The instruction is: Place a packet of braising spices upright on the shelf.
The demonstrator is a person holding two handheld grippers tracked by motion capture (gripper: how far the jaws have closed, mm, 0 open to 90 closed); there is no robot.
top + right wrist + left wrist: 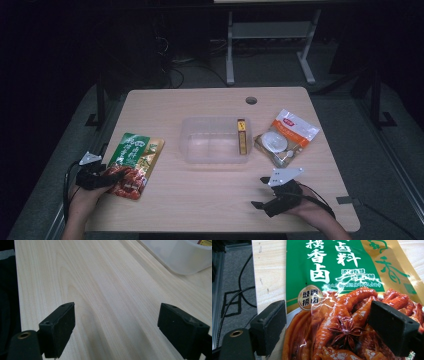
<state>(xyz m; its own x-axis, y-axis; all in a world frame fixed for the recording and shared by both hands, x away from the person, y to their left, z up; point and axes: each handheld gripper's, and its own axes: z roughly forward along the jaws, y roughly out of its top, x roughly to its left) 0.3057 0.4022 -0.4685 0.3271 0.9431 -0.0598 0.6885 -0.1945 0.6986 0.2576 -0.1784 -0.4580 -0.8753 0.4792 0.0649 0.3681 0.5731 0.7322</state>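
Light wood surface [200,195], rectangular, with a round cable hole [251,100] toward 1 o'clock from centre. At 9 o'clock, near the surface's left edge: one flat green-and-gold snack pouch [134,163] printed with braised chicken feet and a star anise, lying flat, its long axis running from 7 o'clock to 1 o'clock. Left hand-held gripper [111,176] sits at the pouch's near end, at about 7 o'clock on the surface; in the left gripper view its jaws stand wide apart, one black pad [270,327] at the pouch's left edge over bare wood and the other pad [392,327] over the printed lower part of the pouch [337,315]; the pads straddle the pouch, and no pinch on it can be seen. At centre: clear plastic tray [210,142], with a narrow yellow-and-red box [242,136] lying along its right inner wall. At 3 o'clock, just beside the tray and apart from it: white-and-orange packet [286,137] with a transparent window showing a round pale item. Right hand-held gripper [257,192] lies at 5 o'clock, grey three-cornered plate on top, well apart from the packet and tray; in the right gripper view its jaws are spread wide over bare wood [107,302] with nothing between them, a corner of the clear tray [182,257] at 1 o'clock. Between the left hand-held gripper and the tray the wood is open. Beyond the far edge: floor, cables and white frame legs [230,50].
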